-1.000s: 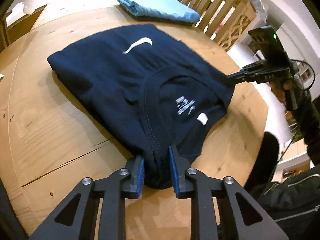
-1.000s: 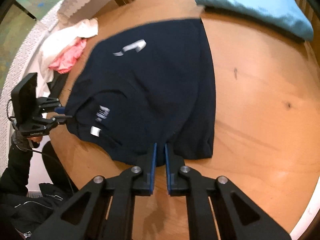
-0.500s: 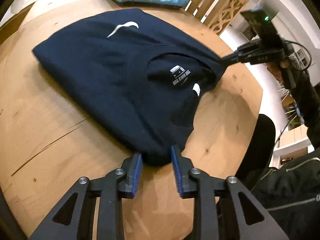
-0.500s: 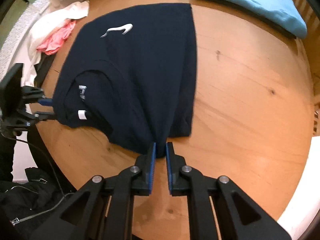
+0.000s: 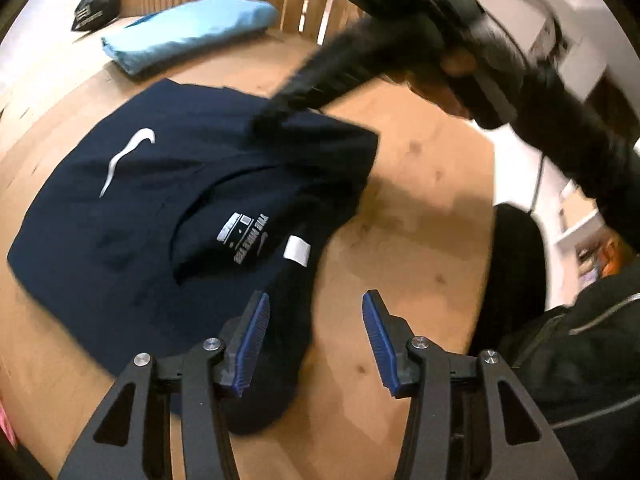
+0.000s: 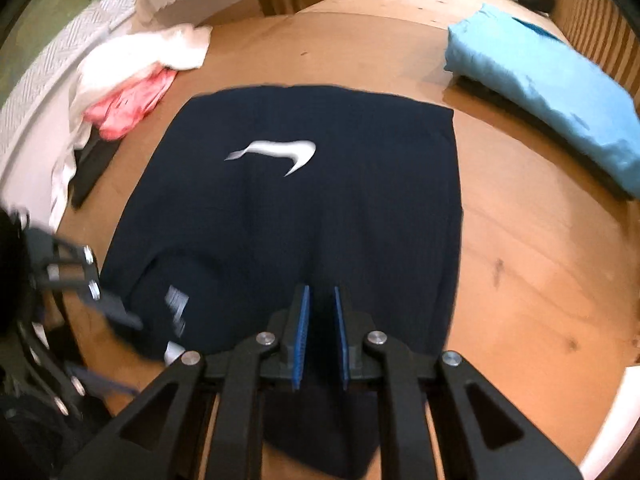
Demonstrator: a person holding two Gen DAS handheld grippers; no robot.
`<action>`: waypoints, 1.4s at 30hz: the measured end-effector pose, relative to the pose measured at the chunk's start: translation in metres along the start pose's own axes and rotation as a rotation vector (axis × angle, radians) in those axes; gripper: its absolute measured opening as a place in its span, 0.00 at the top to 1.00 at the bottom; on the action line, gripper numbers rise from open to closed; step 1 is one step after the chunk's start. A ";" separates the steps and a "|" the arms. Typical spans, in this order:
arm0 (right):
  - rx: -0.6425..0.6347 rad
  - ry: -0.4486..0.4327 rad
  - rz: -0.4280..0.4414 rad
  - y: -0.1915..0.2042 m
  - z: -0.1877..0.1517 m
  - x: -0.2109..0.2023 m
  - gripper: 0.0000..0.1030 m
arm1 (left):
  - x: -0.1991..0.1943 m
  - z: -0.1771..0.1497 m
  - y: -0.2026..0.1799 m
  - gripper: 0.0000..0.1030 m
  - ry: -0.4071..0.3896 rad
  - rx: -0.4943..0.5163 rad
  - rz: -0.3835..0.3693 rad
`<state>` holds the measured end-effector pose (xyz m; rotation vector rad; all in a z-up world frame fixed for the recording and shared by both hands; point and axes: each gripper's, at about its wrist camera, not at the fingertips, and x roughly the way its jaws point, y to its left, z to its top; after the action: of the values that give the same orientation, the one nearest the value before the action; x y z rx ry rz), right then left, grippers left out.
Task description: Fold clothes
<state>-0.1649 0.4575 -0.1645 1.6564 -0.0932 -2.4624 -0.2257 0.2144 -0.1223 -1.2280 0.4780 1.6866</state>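
- Left gripper (image 5: 316,340) has let go of the navy shirt (image 5: 160,216) since 0.5 s ago, fingers now wide apart over its near edge
- Right gripper (image 6: 320,332) clamped on a fold of shirt, raised over it
- Shirt lies half-folded on the wooden table (image 6: 520,248), logo up
- Folded blue garment (image 6: 552,92) at far edge
- White and pink clothes (image 6: 132,80) piled at left edge
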 end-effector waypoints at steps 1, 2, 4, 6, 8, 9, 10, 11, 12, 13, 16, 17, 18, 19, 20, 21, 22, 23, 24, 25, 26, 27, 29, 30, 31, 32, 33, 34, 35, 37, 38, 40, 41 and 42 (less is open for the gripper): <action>0.026 -0.009 0.003 -0.009 0.005 0.001 0.92 | 0.000 -0.001 0.004 0.54 0.011 -0.009 -0.012; 0.051 -0.007 -0.010 -0.016 0.009 -0.004 0.92 | -0.006 -0.004 0.007 0.54 0.010 -0.019 -0.031; 0.074 -0.005 -0.027 -0.024 0.019 -0.009 0.88 | -0.019 -0.009 0.013 0.54 0.008 -0.037 -0.071; 0.058 -0.023 0.003 -0.019 0.033 -0.006 0.88 | -0.032 -0.014 0.019 0.53 0.006 -0.056 -0.110; 0.041 -0.041 0.032 -0.014 0.048 -0.003 0.88 | -0.040 -0.007 0.030 0.53 -0.027 -0.087 -0.088; 0.033 -0.050 0.047 -0.012 0.055 -0.001 0.88 | -0.044 -0.002 0.035 0.53 -0.049 -0.105 -0.068; 0.025 -0.060 0.062 -0.009 0.062 0.000 0.88 | -0.048 0.003 0.041 0.53 -0.070 -0.122 -0.049; 0.017 -0.069 0.077 -0.007 0.069 0.002 0.88 | -0.046 0.008 0.042 0.53 -0.073 -0.120 -0.052; 0.010 -0.064 0.076 -0.004 0.074 0.010 0.88 | -0.039 0.012 0.039 0.53 -0.063 -0.103 -0.072; 0.004 -0.055 0.069 -0.001 0.079 0.021 0.88 | -0.032 0.017 0.035 0.53 -0.053 -0.086 -0.092; 0.027 -0.047 0.055 -0.005 0.097 0.045 0.88 | -0.007 0.027 0.016 0.53 -0.020 0.015 -0.126; 0.046 -0.060 0.049 -0.010 0.099 0.049 0.91 | 0.003 0.028 0.014 0.52 0.001 0.025 -0.137; 0.068 -0.078 0.042 -0.015 0.100 0.051 0.94 | 0.013 0.028 0.013 0.51 0.031 0.028 -0.146; 0.110 -0.090 0.043 -0.023 0.104 0.053 1.00 | 0.018 0.026 0.010 0.50 0.042 0.033 -0.155; 0.160 -0.100 0.048 -0.032 0.108 0.055 1.00 | 0.017 0.022 0.007 0.41 0.041 0.040 -0.172; 0.186 -0.105 0.067 -0.038 0.111 0.057 1.00 | 0.015 0.017 0.005 0.39 0.040 0.047 -0.197; 0.189 -0.101 0.087 -0.041 0.113 0.058 1.00 | 0.013 0.012 0.004 0.37 0.048 0.052 -0.206; 0.180 -0.095 0.091 -0.042 0.113 0.058 1.00 | 0.010 0.006 0.002 0.37 0.063 0.054 -0.204; 0.168 -0.089 0.089 -0.042 0.114 0.056 1.00 | 0.008 0.002 0.003 0.37 0.072 0.048 -0.203; 0.163 -0.094 0.071 -0.041 0.113 0.052 1.00 | 0.004 0.000 0.005 0.37 0.077 0.024 -0.206; 0.159 -0.103 0.048 -0.040 0.113 0.048 0.94 | -0.001 -0.003 0.009 0.37 0.080 -0.008 -0.212; 0.152 -0.121 0.032 -0.034 0.110 0.043 0.93 | -0.008 -0.003 0.011 0.37 0.065 -0.021 -0.201; 0.116 -0.132 0.034 -0.027 0.096 0.032 0.90 | -0.023 -0.001 0.018 0.37 -0.001 -0.016 -0.134; 0.089 -0.128 0.021 -0.024 0.088 0.027 0.90 | -0.032 0.002 0.027 0.37 -0.036 -0.027 -0.086; 0.059 -0.121 0.003 -0.021 0.079 0.023 0.90 | -0.039 0.004 0.037 0.36 -0.064 -0.050 -0.043; 0.020 -0.117 -0.019 -0.015 0.068 0.019 0.89 | -0.044 0.008 0.051 0.36 -0.089 -0.087 0.008; -0.031 -0.106 -0.040 -0.009 0.056 0.018 0.88 | -0.048 0.011 0.066 0.36 -0.109 -0.124 0.047; -0.063 -0.091 -0.070 -0.005 0.046 0.019 0.82 | -0.051 0.013 0.080 0.35 -0.131 -0.162 0.071; -0.088 -0.076 -0.105 -0.002 0.037 0.021 0.76 | -0.051 0.014 0.094 0.31 -0.140 -0.192 0.089; -0.079 -0.073 -0.120 -0.005 0.025 0.024 0.70 | -0.045 0.015 0.117 0.31 -0.134 -0.235 0.121; -0.053 -0.093 -0.104 -0.009 0.022 0.023 0.67 | -0.039 0.014 0.128 0.31 -0.118 -0.254 0.134; 0.010 -0.111 -0.072 -0.018 0.019 0.019 0.66 | -0.028 0.010 0.144 0.31 -0.084 -0.262 0.166; 0.028 -0.119 -0.071 -0.018 0.019 0.018 0.66 | -0.027 0.009 0.145 0.30 -0.083 -0.231 0.197; 0.033 -0.123 -0.084 -0.013 0.017 0.018 0.66 | -0.026 0.008 0.147 0.30 -0.082 -0.200 0.227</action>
<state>-0.1885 0.4668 -0.1762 1.5505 -0.0818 -2.6381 -0.3553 0.1401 -0.1269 -1.2785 0.4185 2.0094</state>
